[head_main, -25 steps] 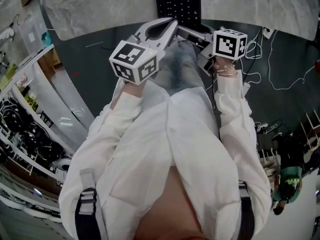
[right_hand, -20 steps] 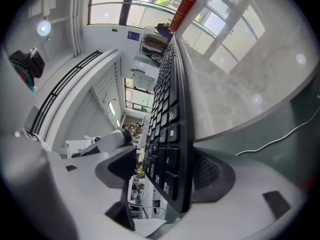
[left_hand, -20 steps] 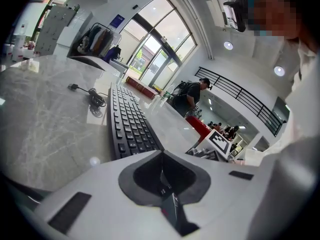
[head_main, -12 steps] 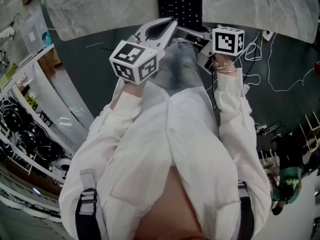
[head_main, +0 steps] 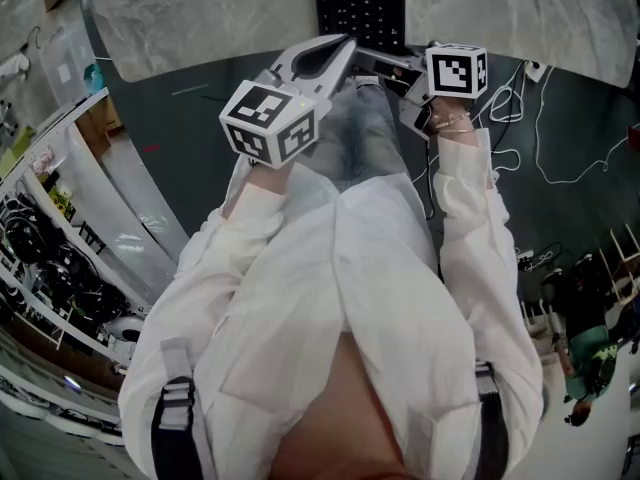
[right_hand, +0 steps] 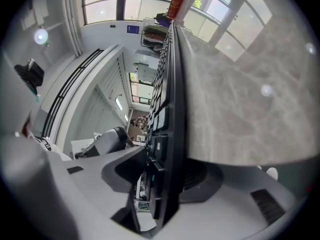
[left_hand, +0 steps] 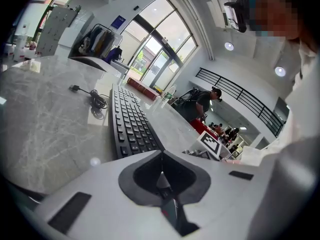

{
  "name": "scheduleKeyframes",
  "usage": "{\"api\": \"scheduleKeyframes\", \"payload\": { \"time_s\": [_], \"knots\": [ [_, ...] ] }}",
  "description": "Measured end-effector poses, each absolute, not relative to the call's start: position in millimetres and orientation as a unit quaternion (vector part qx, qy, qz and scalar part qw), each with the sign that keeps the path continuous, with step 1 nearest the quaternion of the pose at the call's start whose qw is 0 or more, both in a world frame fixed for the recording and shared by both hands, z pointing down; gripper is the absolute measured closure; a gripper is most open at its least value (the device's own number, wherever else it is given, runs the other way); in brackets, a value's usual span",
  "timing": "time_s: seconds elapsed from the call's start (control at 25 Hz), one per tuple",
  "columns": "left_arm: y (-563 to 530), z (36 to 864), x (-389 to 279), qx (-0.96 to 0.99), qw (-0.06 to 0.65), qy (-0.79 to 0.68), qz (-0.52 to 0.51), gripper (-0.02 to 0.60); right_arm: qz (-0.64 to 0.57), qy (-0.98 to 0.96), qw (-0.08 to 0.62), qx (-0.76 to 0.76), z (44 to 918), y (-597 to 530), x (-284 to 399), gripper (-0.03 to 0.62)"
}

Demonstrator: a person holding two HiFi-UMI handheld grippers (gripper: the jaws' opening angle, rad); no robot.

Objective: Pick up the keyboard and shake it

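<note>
A black keyboard (head_main: 360, 3) lies lengthwise on the grey marble table (head_main: 200, 18), its near end reaching the table's front edge. In the right gripper view that near end (right_hand: 167, 109) stands edge-on between the jaws of my right gripper (right_hand: 167, 184), which have just been closing; one jaw sits against the keys and the other under the base. My left gripper (head_main: 345, 43) is shut and empty, its tip just short of the keyboard's (left_hand: 132, 126) near left corner. The marker cube of the right gripper (left_hand: 210, 143) shows beside it.
A black cable (left_hand: 95, 101) is coiled on the table left of the keyboard. White cables (head_main: 540, 118) trail over the dark floor at the right. Shelves with goods (head_main: 60, 238) run along the left. People stand in the far background (left_hand: 202, 104).
The right gripper's cube has shifted a little up toward the table edge and tilted. The left gripper has stayed where it was.
</note>
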State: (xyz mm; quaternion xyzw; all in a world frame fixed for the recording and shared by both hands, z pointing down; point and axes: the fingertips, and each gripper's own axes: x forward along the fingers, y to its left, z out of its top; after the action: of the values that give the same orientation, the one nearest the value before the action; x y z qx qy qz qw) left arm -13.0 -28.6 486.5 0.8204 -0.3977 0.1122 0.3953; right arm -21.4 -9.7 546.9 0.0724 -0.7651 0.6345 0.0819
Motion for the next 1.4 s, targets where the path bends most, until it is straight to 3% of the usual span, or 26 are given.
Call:
{"api": "scheduleKeyframes", "payload": {
  "time_s": [0.32, 1.4],
  "knots": [
    [-28, 488, -14, 0.821, 0.394, -0.398, 0.113, 0.566, 0.633, -0.769, 0.056, 0.067, 547, -9, -21, 0.411],
    [-40, 478, -24, 0.825, 0.377, -0.406, 0.11, 0.566, 0.634, -0.768, 0.02, 0.093, 542, -11, -19, 0.427]
  ]
}}
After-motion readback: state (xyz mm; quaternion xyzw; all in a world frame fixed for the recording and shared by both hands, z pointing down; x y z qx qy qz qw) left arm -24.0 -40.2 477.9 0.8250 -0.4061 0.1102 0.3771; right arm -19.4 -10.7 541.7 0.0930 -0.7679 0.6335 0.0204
